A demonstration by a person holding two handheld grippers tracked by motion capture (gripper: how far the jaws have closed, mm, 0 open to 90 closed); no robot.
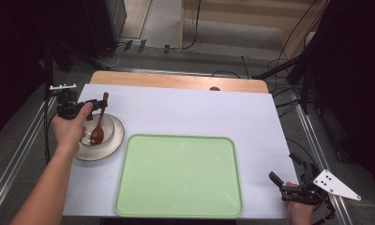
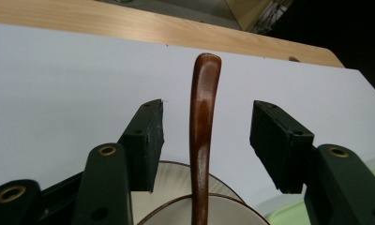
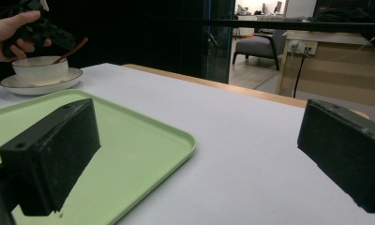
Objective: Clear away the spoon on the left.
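Wooden spoon [image 1: 99, 123]: dark brown, glossy, slender curved handle; sits in a white bowl [image 1: 108, 127] on a cream saucer [image 1: 111, 145] with a thin dark rim, at the left of the high view. Spoon head lies inside the bowl; the handle slopes up toward the upper left of the frame and ends between the jaws of the left gripper [image 1: 100, 101]. The person's left hand [image 1: 72, 125] wraps the gripper body. Bowl and saucer stand on a matte white table sheet [image 1: 185, 112]; a strip of pale wood tabletop [image 1: 176, 81] shows along the far edge. A flat light-green tray [image 1: 178, 176], rounded corners and raised lip, fills lower centre, just right of the saucer. Right gripper [image 1: 275, 180] at lower right, off the tray's corner, grey three-cornered plate on top.

Left gripper view: left gripper [image 2: 206, 136] jaws stand wide, black rectangular pads with a rough face, one on each side of the spoon handle [image 2: 202, 126]. A gap shows at both sides; no contact seen. Handle rises up the centre of the frame, tip rounded. Bowl rim [image 2: 176, 211] and saucer at the bottom.

Right gripper view: right gripper [image 3: 199, 154] jaws wide apart, nothing between them, low over the white sheet beside the tray's corner [image 3: 176, 140]. Upper left of the frame: bowl, saucer and spoon, with the other hand above them.
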